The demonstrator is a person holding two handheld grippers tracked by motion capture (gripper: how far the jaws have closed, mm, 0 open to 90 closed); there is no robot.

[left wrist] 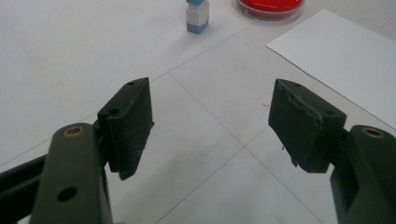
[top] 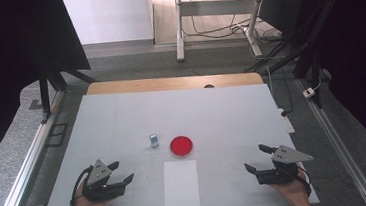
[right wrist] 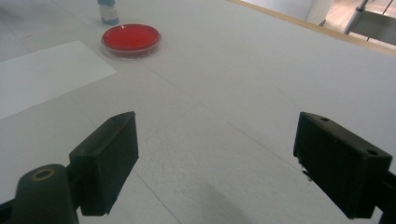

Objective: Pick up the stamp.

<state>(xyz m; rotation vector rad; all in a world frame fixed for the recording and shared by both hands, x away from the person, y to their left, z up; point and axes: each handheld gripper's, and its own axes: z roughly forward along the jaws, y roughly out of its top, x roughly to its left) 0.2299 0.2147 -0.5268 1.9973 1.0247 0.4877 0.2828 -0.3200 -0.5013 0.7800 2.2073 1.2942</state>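
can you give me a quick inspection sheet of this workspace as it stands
surface: white table with faint grid lines, wooden edge at the far side
job's things: red round dish, small blue and white block upright just left of it and apart from it, white paper sheet lying flat nearer the person
clutter: nothing seen
grippers: left gripper and right gripper both open, holding nothing, one either side of the sheet
cables: black cable trailing from the left gripper; loose cables on the floor beyond the table
surroundings: metal table legs, dark frames either side
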